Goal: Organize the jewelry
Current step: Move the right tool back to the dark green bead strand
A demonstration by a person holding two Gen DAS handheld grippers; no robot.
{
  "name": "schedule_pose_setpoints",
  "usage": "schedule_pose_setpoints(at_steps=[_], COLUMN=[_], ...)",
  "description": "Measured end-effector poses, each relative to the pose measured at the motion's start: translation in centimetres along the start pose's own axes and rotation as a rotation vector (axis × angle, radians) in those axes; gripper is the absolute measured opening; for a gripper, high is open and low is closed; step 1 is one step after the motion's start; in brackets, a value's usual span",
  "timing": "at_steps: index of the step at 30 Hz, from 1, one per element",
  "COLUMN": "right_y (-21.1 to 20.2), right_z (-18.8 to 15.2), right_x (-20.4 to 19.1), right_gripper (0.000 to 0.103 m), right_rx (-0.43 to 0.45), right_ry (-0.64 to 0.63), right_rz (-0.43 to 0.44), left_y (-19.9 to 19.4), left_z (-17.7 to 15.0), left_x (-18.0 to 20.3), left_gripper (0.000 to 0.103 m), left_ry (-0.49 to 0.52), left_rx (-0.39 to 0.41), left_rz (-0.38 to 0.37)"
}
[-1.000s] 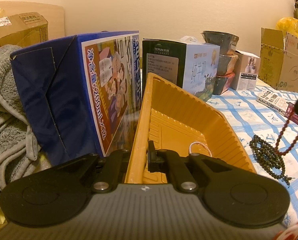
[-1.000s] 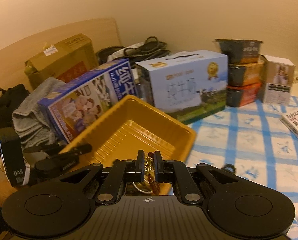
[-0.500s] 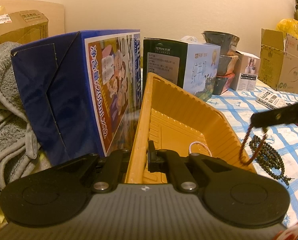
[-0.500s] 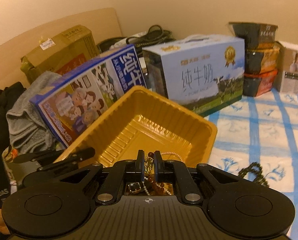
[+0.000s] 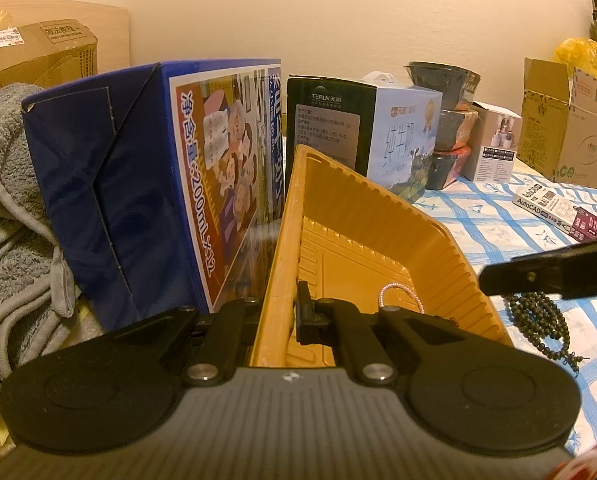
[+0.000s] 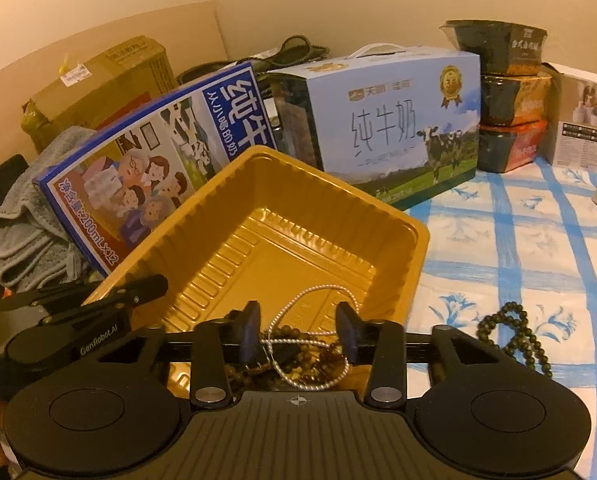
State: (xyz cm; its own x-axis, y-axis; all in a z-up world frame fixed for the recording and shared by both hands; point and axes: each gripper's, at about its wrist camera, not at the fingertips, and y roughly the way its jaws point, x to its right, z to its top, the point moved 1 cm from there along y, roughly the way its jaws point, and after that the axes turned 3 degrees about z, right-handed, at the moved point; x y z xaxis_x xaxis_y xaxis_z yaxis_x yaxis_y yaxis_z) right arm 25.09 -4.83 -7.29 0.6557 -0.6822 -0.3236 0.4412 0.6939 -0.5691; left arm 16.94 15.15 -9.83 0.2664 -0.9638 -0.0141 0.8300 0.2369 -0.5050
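Since the earlier frame the right claw (image 6: 298, 334) had been brought lower and nearer over the yellow tray (image 6: 414, 236), and its jaws had just been opening. A second before, a reddish bead bracelet had been pinched between them; now the jaws stood spread and nothing was pressed by the pads. Under the gap a heap of jewelry (image 6: 298, 356) was seen on the tray floor: dark and brown beads mixed with a pearl strand (image 6: 318, 292). Which beads belonged to the released bracelet could not be told for sure, but it was judged that the piece had been dropped there.

The left claw (image 5: 282, 312) was not moved. Its jaws were pressed together on the near wall of the yellow tray (image 5: 378, 216), so the tray was kept tilted and steady against the blue milk box (image 5: 146, 184).

One string of dark green beads (image 6: 514, 332) was lying on the checked cloth of the bench (image 6: 518, 240), just beside the tray and outside it. It was judged that this string was the next thing to be collected, and that the task was therefore not yet finished.
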Motion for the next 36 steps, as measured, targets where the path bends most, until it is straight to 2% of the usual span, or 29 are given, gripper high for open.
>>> schedule_pose_setpoints(at_steps=[10, 24, 36], right_y=[-2.8, -6.8, -6.8], right_z=[-2.9, -7.0, -7.4], right_x=[2.3, 7.0, 9.6], right_gripper=[0.044, 0.044, 0.044], right_rx=[-0.037, -0.065, -0.085], right_ry=[0.067, 0.161, 0.176], right_rz=[-0.058, -0.208, -0.281], left_y=[0.0, 0.3, 0.3], left_z=[0.0, 0.0, 0.0], left_x=[0.0, -0.1, -0.1], left_gripper=[0.005, 0.005, 0.005], left_ry=[-0.001, 0.005, 0.010], left_rx=[-0.001, -0.004, -0.007], left_rz=[0.001, 0.009, 0.011])
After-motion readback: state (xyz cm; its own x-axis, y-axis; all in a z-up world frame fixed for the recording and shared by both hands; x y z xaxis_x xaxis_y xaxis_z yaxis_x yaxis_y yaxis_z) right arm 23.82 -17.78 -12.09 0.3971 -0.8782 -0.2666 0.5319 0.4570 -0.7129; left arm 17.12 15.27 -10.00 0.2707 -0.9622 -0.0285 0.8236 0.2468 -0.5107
